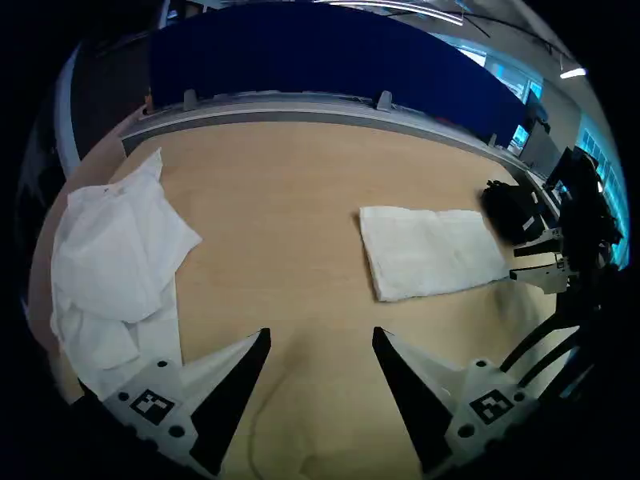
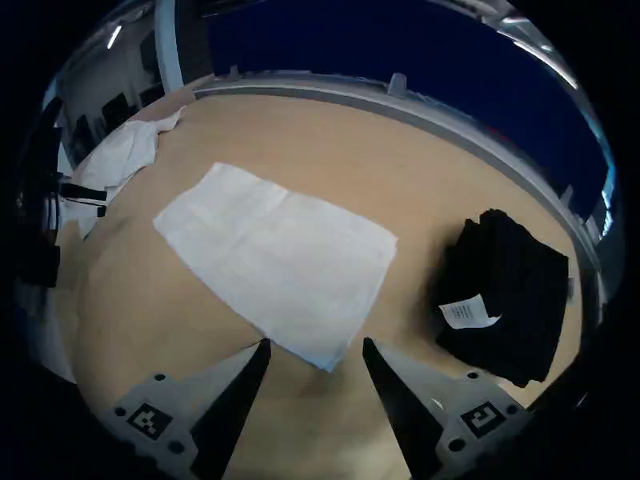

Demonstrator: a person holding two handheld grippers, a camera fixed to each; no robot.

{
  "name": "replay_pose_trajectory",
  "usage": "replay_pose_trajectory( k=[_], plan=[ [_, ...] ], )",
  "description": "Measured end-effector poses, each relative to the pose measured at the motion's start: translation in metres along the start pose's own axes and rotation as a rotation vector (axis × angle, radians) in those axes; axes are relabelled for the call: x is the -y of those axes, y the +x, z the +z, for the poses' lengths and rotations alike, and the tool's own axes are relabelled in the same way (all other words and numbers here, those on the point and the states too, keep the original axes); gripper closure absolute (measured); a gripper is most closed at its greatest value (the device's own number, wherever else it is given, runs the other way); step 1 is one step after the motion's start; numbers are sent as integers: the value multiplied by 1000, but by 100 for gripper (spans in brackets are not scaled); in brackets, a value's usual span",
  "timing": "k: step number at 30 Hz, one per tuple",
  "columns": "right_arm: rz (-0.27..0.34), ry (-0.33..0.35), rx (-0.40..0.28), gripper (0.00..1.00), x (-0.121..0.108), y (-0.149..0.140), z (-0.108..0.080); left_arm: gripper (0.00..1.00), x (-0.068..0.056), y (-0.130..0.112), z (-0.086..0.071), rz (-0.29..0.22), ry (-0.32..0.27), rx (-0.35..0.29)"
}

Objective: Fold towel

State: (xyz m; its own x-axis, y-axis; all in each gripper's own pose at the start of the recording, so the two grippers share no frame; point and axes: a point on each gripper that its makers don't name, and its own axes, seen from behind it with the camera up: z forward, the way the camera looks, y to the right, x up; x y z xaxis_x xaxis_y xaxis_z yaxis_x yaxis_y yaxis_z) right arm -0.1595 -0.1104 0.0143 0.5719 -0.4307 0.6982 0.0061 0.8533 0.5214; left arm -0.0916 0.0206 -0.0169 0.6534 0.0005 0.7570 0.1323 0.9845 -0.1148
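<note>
The white towel [image 2: 280, 256] lies flat on the table [image 2: 400, 160]; we judge it soft, light, limp, best pinched at a corner; our right gripper [image 2: 316, 342] hangs at its near corner, jaws apart, left gripper [image 1: 320, 332] parted too, farther off

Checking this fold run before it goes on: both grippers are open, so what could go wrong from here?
1. The right gripper hangs open at the near corner of the white towel; the cloth lies flat on the table, so a pinch could slip off.
2. The black folded stack lies near that corner; a wide swing might knock it.
3. The left gripper is open and farther from the towel, so a one-sided lift may skew the fold.
</note>
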Motion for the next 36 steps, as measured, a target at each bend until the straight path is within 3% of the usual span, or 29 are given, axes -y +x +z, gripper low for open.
replay_pose_trajectory(
  k=[6, 13, 18, 24, 32, 36],
  plan=[
    [-14, 29, 16, 13, 1, -7, 1, 6, 7, -12, -13, -23, 23, 2],
    [-35, 56, 38, 27, 2, -17, 3, 6, 15, -23, -28, -18, 54, -6],
    [-42, 62, 53, 37, 1, -22, 6, 6, 15, -25, -33, -15, 57, -11],
    [-30, 62, 57, 39, -1, -22, 11, 6, 15, -29, -35, -30, 52, -11],
    [-16, 51, 70, 75, -8, -25, 17, 6, 15, -35, -40, -28, 51, -5],
    [-1, 55, 62, 75, -9, -24, 19, 6, 17, -38, -42, -32, 54, -1]
  ],
)
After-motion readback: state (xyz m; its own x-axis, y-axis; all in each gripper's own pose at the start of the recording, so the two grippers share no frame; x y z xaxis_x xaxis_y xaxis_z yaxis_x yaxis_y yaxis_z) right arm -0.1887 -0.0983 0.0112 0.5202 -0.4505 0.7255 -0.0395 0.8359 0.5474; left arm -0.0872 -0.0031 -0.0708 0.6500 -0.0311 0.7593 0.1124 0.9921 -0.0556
